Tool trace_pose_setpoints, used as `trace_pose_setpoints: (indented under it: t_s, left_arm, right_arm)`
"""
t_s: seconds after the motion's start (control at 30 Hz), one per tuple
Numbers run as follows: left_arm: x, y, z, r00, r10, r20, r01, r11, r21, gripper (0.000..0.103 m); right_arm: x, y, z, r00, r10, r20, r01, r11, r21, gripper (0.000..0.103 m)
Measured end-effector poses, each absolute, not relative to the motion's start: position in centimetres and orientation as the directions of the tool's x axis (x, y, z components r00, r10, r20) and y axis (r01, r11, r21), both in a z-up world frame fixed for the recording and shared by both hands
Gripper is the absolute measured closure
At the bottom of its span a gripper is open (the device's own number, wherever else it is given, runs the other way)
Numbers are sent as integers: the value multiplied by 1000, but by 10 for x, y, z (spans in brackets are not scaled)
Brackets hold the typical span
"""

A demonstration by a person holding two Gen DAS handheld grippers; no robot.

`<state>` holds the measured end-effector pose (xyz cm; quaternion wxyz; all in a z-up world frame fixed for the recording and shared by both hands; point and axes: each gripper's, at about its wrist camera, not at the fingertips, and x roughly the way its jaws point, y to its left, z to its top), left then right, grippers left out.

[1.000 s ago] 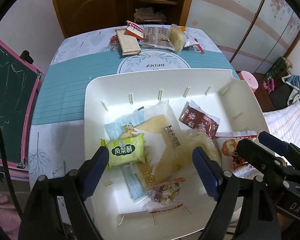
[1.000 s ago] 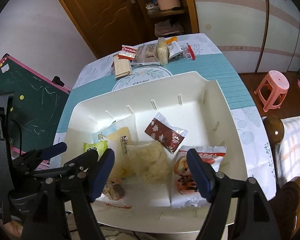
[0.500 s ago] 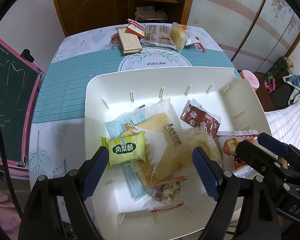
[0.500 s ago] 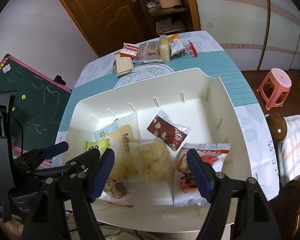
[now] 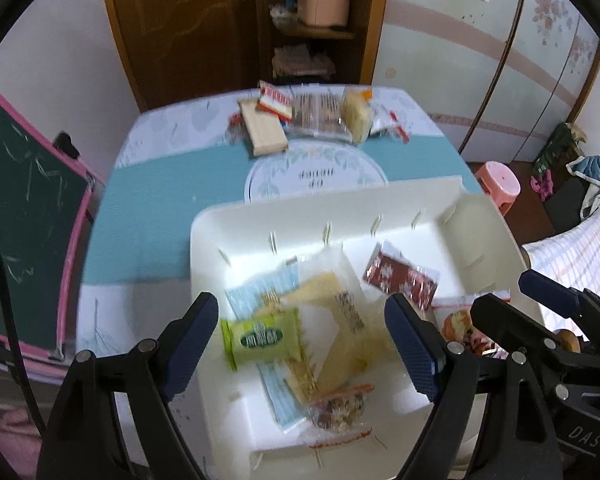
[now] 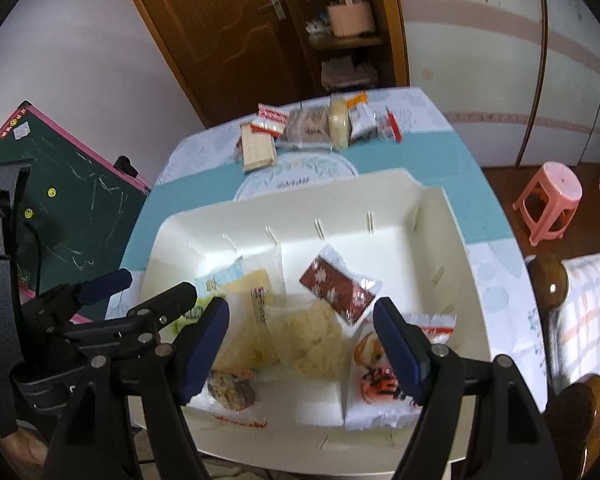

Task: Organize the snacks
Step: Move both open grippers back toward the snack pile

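Snacks lie partly in a white bin (image 5: 480, 240) at the near end of the table and partly in a loose heap at its far end. Left gripper (image 5: 306, 340) hangs over the bin's near left part with its jaws wide and nothing between the pads; right gripper (image 6: 300, 344) hangs beside it over the near middle, jaws likewise wide and empty. Below the left gripper sit a green packet (image 5: 264, 338), a pale blue wrapper (image 5: 260, 292) partly under it, and a clear bag of yellow wafers (image 5: 340, 312) leaning across both. Nearest the bin's front wall lies a small clear pouch of nut brittle (image 6: 232, 392). Under the right gripper is a clear bag of pale puffed crisps (image 6: 312, 336), touching the wafer bag on one side. Just beyond it rests a dark red sachet with white flakes (image 6: 336, 288), and to the right, past a low divider, a white and orange packet (image 6: 384, 384) fills the near right compartment. The far half of the bin is bare. On the teal tablecloth (image 5: 152, 208) at the far end lie a tan wafer block (image 5: 264, 128), a red and white cookie pack (image 5: 276, 100), a clear brownish pack (image 6: 310, 124) and a yellow bag (image 5: 356, 114), touching or overlapping. A pink stool (image 6: 548, 200) stands on the floor to the right.
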<state>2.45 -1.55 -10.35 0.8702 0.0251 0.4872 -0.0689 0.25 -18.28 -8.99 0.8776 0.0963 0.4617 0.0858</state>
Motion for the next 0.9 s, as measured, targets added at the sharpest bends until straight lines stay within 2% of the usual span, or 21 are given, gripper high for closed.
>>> trace_pose_setpoints:
  t_s: [0.5,0.67,0.9]
  left_arm:
    - [91,-5,0,676,-71,-733,141,989,34,18]
    - [131,-4,36,713,-50,-700,129,990,62,18]
    - [207,-5,62,737,-1,-675,104,988,112,18]
  right_arm:
    - [58,-219,-5,700,243,-671,-122,967,223,28]
    - [96,-237,35,768,172,-617,-114,985,132,28]
    - [177,-257,63,755,134,-642,-83,991,109,28]
